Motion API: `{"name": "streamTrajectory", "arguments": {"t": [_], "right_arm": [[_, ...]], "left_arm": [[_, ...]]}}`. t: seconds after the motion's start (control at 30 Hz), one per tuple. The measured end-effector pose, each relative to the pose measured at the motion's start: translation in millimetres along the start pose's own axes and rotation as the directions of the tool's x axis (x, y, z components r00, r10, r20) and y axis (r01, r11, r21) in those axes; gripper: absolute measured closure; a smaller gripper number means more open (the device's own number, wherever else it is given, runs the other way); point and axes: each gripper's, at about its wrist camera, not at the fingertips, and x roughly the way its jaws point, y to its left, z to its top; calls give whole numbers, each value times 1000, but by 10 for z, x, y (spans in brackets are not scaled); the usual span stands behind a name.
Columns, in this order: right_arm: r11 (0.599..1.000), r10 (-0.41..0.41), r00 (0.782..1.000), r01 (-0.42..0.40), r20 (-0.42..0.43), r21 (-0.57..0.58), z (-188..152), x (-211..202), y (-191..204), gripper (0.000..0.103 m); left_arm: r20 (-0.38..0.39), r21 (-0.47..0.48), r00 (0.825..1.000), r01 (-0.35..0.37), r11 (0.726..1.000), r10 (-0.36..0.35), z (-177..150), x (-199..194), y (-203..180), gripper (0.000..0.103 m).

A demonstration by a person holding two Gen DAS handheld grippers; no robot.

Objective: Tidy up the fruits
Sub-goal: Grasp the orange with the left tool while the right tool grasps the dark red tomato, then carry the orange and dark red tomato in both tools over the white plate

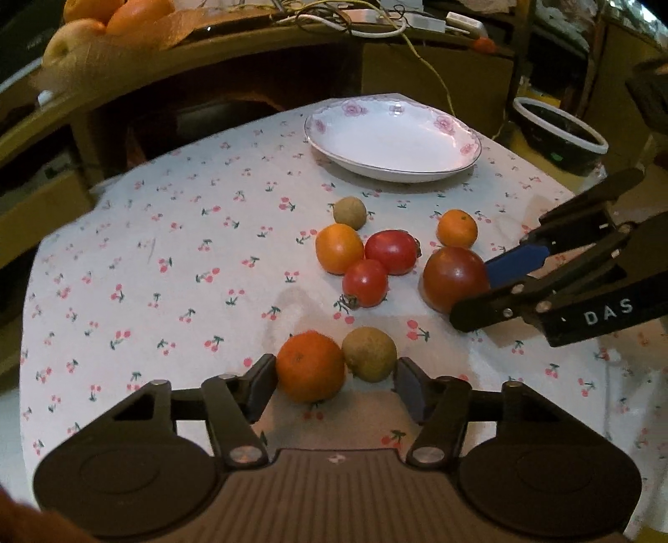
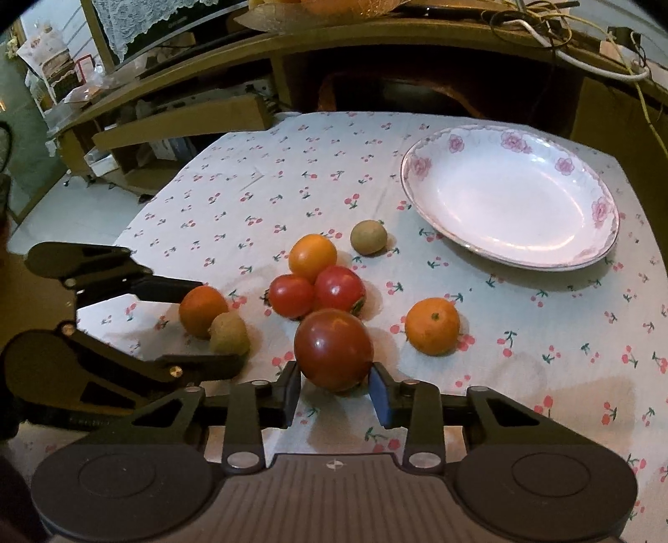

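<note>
Fruits lie on the cherry-print cloth. My left gripper (image 1: 336, 378) is open around an orange (image 1: 309, 366) and a brown round fruit (image 1: 370, 353) side by side; both rest on the cloth. My right gripper (image 2: 336, 386) has its jaws against a large dark red tomato (image 2: 333, 348), which sits on the cloth; it also shows in the left wrist view (image 1: 455, 277). Two red tomatoes (image 2: 315, 292), an orange-yellow fruit (image 2: 312, 257), a second brown fruit (image 2: 367, 237) and another orange (image 2: 432, 326) lie between. An empty white flowered plate (image 2: 459, 150) stands behind.
A wooden desk (image 2: 292, 46) with cables and a basket of oranges (image 1: 121, 16) rises behind the table. A dark bowl with a white rim (image 1: 559, 129) stands off the table's far right. Cardboard boxes (image 2: 179, 121) lie at the left.
</note>
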Motion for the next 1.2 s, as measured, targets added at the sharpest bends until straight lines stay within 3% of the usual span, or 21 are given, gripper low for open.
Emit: {"name": "streamTrajectory", "arguments": {"t": [0.07, 0.2, 0.37, 0.53, 0.73, 0.93, 1.2], "right_arm": [[1000, 22, 1000, -22, -8, -2, -12, -38, -1, 66], [999, 44, 999, -45, -28, -10, -37, -103, -9, 66], [999, 53, 998, -53, -38, -6, -60, -110, -31, 66], [998, 51, 998, -52, -31, -18, -62, -84, -7, 64], [999, 46, 999, -47, -17, -18, -78, -35, 15, 62], [999, 46, 999, -46, -12, 8, -69, -42, -12, 65], [1000, 19, 999, -20, 33, 9, -16, -82, 32, 43]], "left_arm": [[-12, -1, 1000, 24, 1000, -24, -23, -31, 23, 46], [-39, 32, 997, 73, 997, -72, -80, -87, 34, 47], [-11, 43, 1000, 24, 999, -24, 10, -33, 146, 47], [-14, 70, 999, 31, 997, -30, 62, 73, 80, 47], [-26, 67, 1000, 4, 998, -2, 90, 54, -9, 62], [-51, 31, 998, -40, 999, 41, 85, 29, -41, 63], [-56, 7, 995, -80, 997, 80, 85, 28, -88, 63]]}}
